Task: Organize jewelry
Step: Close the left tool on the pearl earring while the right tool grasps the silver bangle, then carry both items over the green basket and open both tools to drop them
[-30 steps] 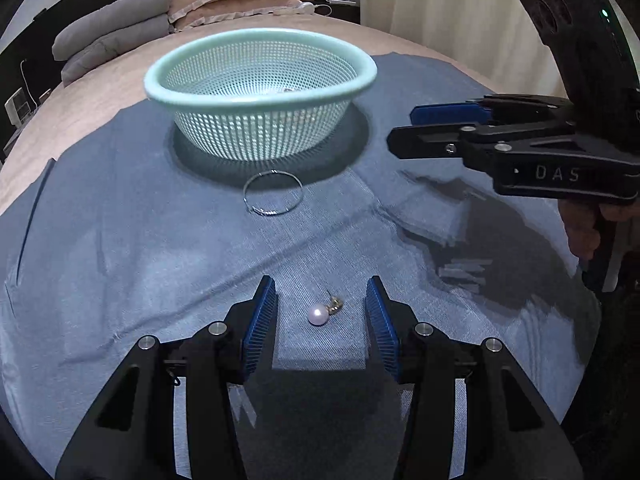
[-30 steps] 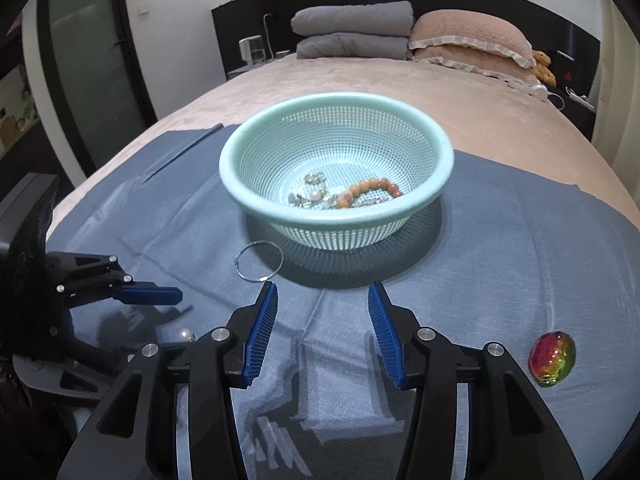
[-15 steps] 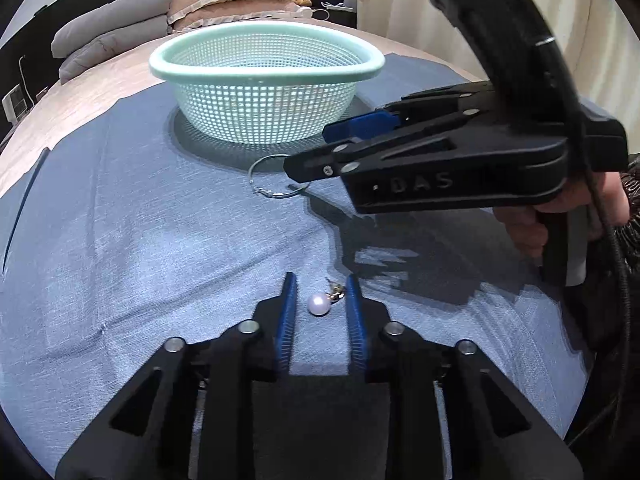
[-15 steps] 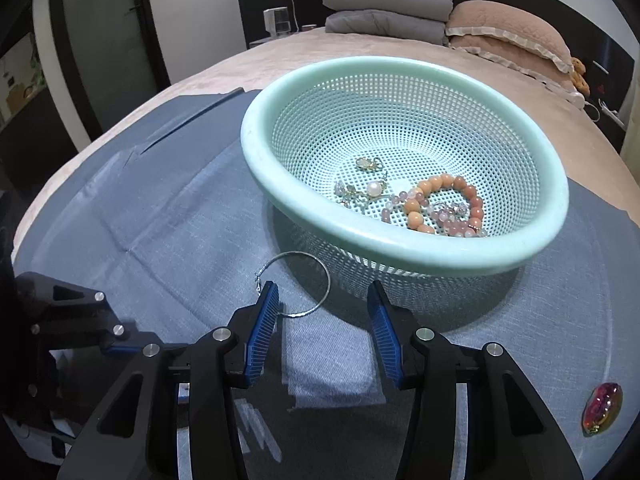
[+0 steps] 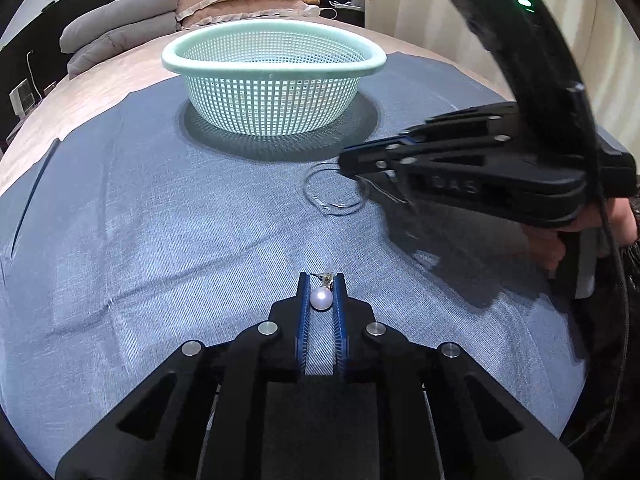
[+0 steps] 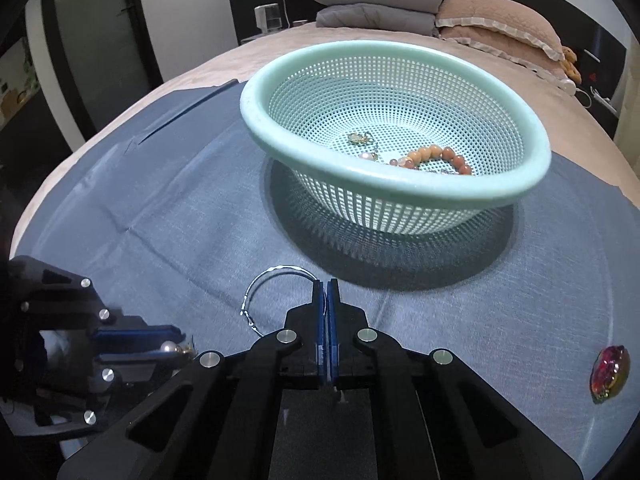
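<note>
My left gripper (image 5: 321, 285) is shut on a pearl earring (image 5: 321, 299) low over the blue cloth; the earring also shows in the right wrist view (image 6: 170, 347). My right gripper (image 6: 325, 286) is shut on the right side of a thin silver hoop (image 6: 262, 290) that lies on the cloth; the hoop also shows in the left wrist view (image 5: 332, 196). The mint-green mesh basket (image 6: 440, 194) stands just beyond and holds a bead bracelet (image 6: 436, 158) and small earrings (image 6: 362, 140).
A blue cloth (image 5: 160, 220) covers the bed. An iridescent red brooch (image 6: 610, 372) lies on the cloth at the far right. Pillows (image 6: 496, 20) and folded grey bedding (image 6: 376, 4) lie at the head of the bed, behind the basket.
My left gripper closed on the pearl earring. My right gripper moved forward and down to the silver hoop and closed on its edge.
</note>
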`<state>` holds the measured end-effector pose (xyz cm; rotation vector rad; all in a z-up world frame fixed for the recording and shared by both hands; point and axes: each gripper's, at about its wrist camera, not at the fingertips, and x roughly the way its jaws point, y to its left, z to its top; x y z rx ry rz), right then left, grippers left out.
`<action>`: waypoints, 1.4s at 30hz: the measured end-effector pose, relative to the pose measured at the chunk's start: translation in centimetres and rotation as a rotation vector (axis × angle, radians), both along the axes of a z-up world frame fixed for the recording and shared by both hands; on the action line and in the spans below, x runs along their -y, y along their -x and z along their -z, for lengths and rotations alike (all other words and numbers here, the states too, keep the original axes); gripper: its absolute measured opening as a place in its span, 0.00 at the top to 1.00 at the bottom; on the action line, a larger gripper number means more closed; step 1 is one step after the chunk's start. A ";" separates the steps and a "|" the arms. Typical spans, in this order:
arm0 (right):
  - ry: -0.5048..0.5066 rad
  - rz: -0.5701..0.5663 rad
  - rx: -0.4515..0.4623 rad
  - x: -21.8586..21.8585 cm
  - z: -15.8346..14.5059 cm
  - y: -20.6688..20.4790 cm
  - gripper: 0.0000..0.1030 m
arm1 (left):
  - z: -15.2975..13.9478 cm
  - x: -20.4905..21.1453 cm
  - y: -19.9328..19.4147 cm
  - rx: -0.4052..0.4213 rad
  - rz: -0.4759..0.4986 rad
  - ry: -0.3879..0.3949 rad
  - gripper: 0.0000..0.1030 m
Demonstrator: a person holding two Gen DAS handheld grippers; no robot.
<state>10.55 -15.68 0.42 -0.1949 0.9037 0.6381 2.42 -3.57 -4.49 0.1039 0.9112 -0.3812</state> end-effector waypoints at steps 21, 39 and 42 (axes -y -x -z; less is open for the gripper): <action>-0.051 0.005 0.181 3.6 -8.9 2.5 0.98 | -6.5 0.4 0.5 0.107 -0.005 -0.015 0.88; -0.087 0.064 0.192 2.4 -9.4 -8.0 0.98 | -10.5 1.0 -12.9 0.142 0.017 0.013 0.88; -0.084 0.075 0.163 2.4 -7.9 -9.7 0.98 | -9.0 1.2 -14.8 0.110 0.013 0.005 0.88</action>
